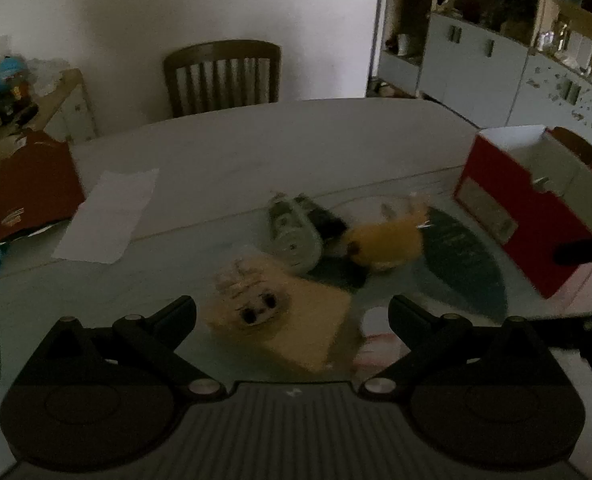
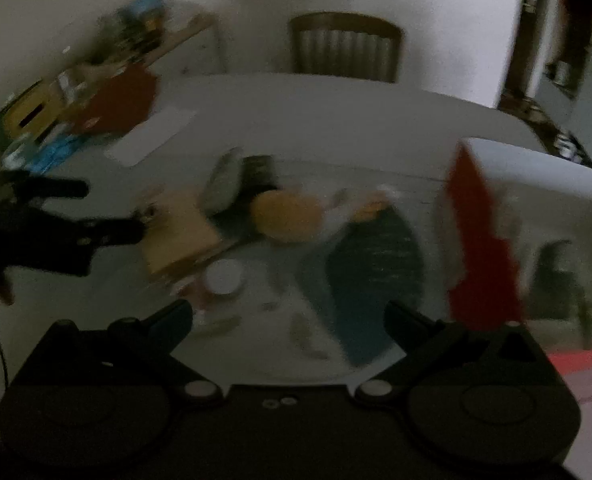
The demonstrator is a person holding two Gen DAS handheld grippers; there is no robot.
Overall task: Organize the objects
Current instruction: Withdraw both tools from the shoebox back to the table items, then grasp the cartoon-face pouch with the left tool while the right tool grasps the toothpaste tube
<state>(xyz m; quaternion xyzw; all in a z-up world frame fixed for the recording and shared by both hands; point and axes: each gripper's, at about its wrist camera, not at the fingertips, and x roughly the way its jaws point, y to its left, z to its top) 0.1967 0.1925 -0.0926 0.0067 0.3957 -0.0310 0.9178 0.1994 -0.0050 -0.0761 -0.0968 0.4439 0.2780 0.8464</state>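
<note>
Table (image 1: 255, 148) with a pale top fills both views, a wooden chair (image 1: 223, 76) tucked in at its far side against a white wall. At the right edge of the table stands an open red box (image 1: 524, 216) with a white inside. A dark red folder (image 1: 35, 188) lies at the far left beside a white sheet of paper (image 1: 107, 216). Near the middle, on a dark green leaf-shaped mat (image 1: 468, 256), the objects sit in a loose cluster: a tan box (image 1: 312, 328) with a pale plush toy (image 1: 247, 296) on top, nearest the left camera; a yellow plush toy (image 1: 384, 244) just beyond it; and a grey-green pouch (image 1: 296, 232) touching a small black item that is too blurred to name. The left gripper (image 1: 291, 312) hangs above the tan box with its fingers wide apart and nothing between them. The right gripper (image 2: 287, 320) is also spread wide and empty, over the near part of the mat; its view is heavily smeared, so finer detail there cannot be told.
</note>
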